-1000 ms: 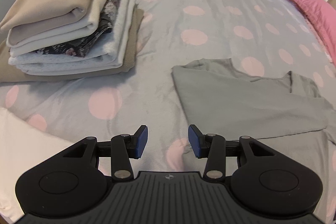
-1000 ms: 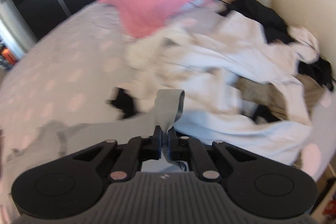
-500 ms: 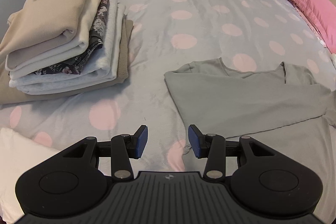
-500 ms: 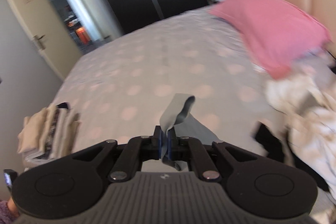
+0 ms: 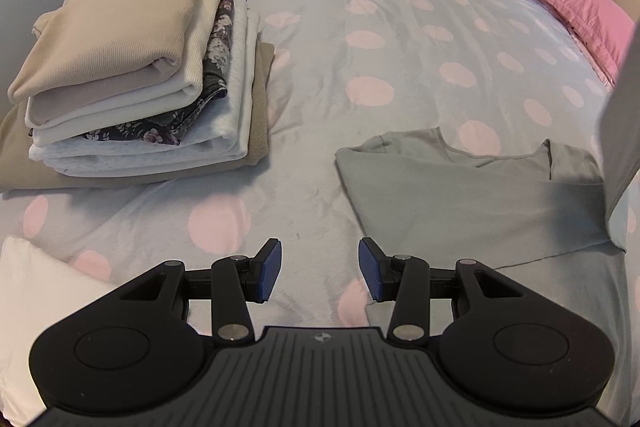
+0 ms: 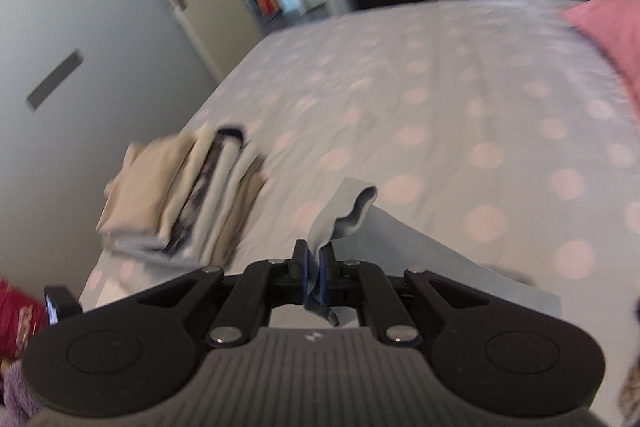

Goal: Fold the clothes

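Meanwhile, we held the right tool (image 6: 315, 277) clamped on a lifted edge of the grey shirt (image 5: 472, 203), whose body lay flat on the spotted bed (image 5: 400, 39), while our left tool (image 5: 319, 269) hung above the bedcover with its jaws apart, gripping nothing. We had a stack of folded clothes (image 5: 132, 75) well apart to the shirt's left, and a pink pillow (image 5: 592, 15) at the bed's far right.

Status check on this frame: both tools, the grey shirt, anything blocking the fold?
Left tool open, empty, above the bedspread. Right tool shut on grey shirt, edge lifted. Folded stack off to the left, nothing in the way.
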{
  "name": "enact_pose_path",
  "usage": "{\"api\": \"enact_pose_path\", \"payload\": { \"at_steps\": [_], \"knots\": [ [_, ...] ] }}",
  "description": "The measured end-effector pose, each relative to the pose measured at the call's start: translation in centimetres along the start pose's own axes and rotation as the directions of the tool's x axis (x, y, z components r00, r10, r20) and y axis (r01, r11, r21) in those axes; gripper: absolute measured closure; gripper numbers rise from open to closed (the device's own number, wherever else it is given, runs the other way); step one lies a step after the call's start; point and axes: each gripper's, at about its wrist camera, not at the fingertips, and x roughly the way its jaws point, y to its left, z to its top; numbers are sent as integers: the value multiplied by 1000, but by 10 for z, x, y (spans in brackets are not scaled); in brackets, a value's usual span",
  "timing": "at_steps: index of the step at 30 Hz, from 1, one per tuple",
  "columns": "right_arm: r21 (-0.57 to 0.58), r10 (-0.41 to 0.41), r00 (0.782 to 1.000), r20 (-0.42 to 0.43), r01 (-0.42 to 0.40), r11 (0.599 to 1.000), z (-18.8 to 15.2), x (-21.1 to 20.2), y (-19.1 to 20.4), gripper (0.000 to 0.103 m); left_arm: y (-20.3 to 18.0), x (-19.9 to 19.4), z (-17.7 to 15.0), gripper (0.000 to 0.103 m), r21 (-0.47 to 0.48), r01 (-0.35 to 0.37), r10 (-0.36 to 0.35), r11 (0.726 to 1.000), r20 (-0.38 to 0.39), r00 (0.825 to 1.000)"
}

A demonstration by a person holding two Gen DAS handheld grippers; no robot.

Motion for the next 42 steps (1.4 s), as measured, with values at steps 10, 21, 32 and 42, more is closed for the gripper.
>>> {"api": "enact_pose_path", "payload": {
  "at_steps": [10,21,32,42],
  "knots": [
    [-25,39,986,-161,-44,999,-27,120,38,96,6,15,0,63,3,-4,4,1000,-25,1000],
    [23,44,958,-282,-39,999,-73,225,50,85,0,31,-2,63,44,2,0,999,-49,999],
    [-1,-29,974,-223,29,1000,-68,189,10,69,11,48,-9,63,-18,73,-74,997,-47,996],
    [180,-296,936,-190,330,927,-97,89,-164,64,-15,63,-19,63,44,91,-88,995,-82,993]
  ]
}}
